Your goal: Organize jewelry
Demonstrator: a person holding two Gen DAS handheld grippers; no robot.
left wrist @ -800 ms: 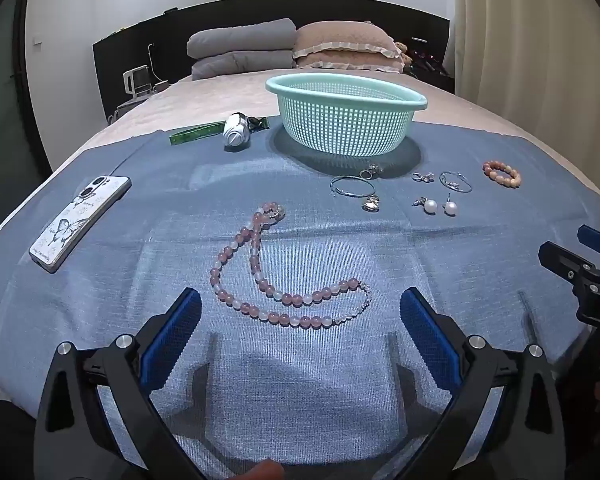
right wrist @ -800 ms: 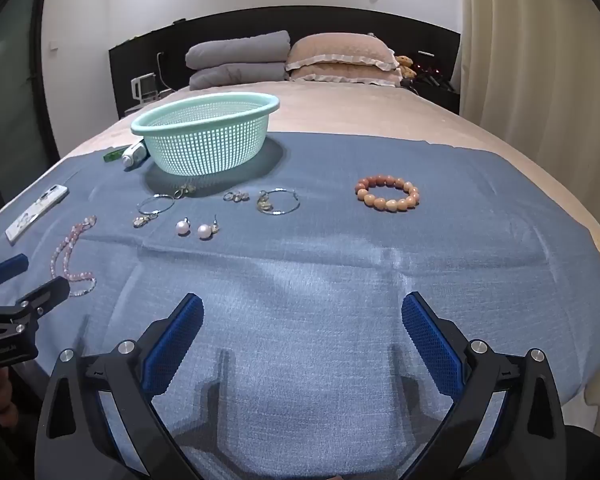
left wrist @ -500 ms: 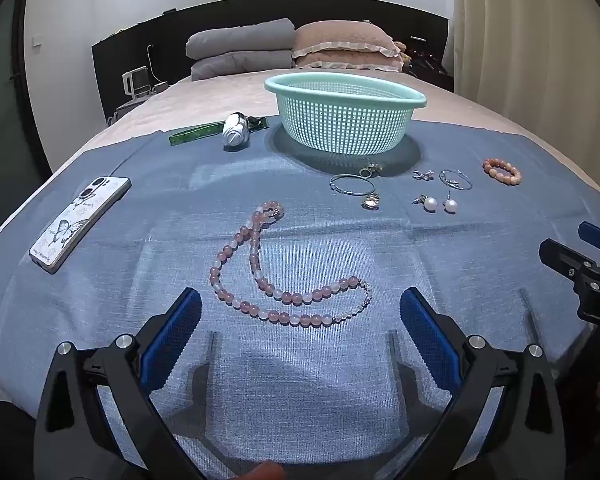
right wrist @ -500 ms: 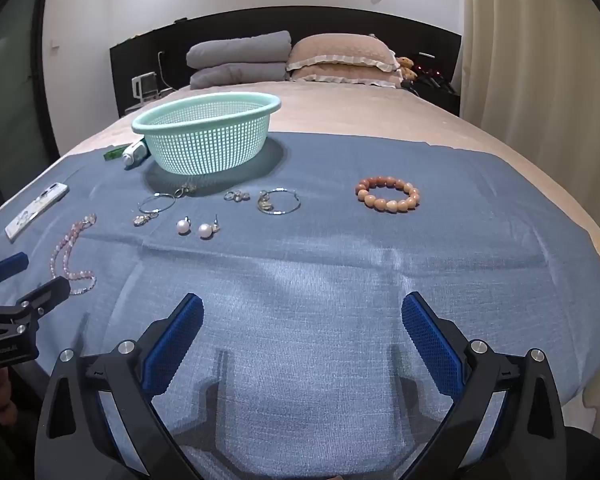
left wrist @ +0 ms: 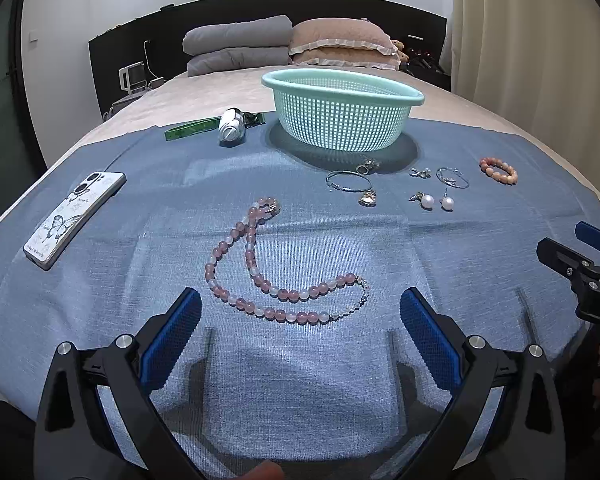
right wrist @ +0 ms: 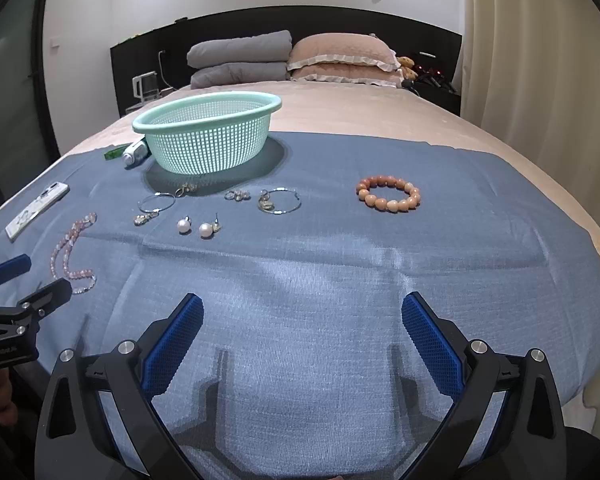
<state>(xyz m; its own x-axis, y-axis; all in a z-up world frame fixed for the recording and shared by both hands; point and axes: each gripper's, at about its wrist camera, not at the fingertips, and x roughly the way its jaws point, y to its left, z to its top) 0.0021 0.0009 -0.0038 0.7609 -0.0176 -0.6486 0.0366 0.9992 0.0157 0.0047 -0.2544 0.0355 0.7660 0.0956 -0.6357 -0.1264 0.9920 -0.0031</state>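
Note:
A pink bead necklace [left wrist: 268,276] lies on the blue cloth [left wrist: 300,380] just ahead of my open, empty left gripper [left wrist: 300,300]. Beyond it lie hoop earrings [left wrist: 350,182], small charms [left wrist: 420,172], two pearl earrings [left wrist: 436,202] and an orange bead bracelet [left wrist: 498,171]. A mint mesh basket [left wrist: 342,114] stands behind them. In the right wrist view my right gripper [right wrist: 302,304] is open and empty above bare cloth, well short of the bracelet [right wrist: 388,199], pearls [right wrist: 196,228], hoops [right wrist: 280,201] and basket [right wrist: 208,138]. The necklace [right wrist: 72,252] lies at its far left.
A phone in a butterfly case [left wrist: 74,218] lies at the left of the cloth. A white tube and green strip [left wrist: 220,126] lie left of the basket. Pillows [left wrist: 288,46] and a dark headboard are behind. A curtain [right wrist: 540,80] hangs at the right.
Both views have shifted only slightly; the jewelry has not moved and both grippers stay open.

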